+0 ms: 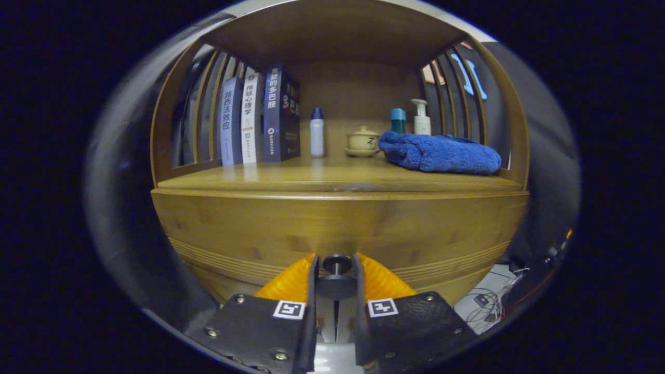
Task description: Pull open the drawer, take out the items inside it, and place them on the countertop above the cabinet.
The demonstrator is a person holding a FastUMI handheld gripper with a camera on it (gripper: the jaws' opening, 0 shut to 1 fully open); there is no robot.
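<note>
A wooden cabinet fills the scene, its drawer front [337, 228] right in front of me, flush with the cabinet. A small dark round knob [336, 266] sticks out of the drawer front low down. My gripper [336, 270] is shut on that knob, with a finger pressed against each side of it. The countertop [322, 179] runs just above the drawer front. The drawer's inside is hidden.
On the countertop stand three upright books [260, 122] at the left, a small white bottle [317, 132], a lidded ceramic cup [362, 141], a teal bottle [398, 120], a pump bottle [421, 118] and a folded blue towel [441, 152]. Slatted sides and a wooden top enclose it. Cables [488, 304] lie on the floor.
</note>
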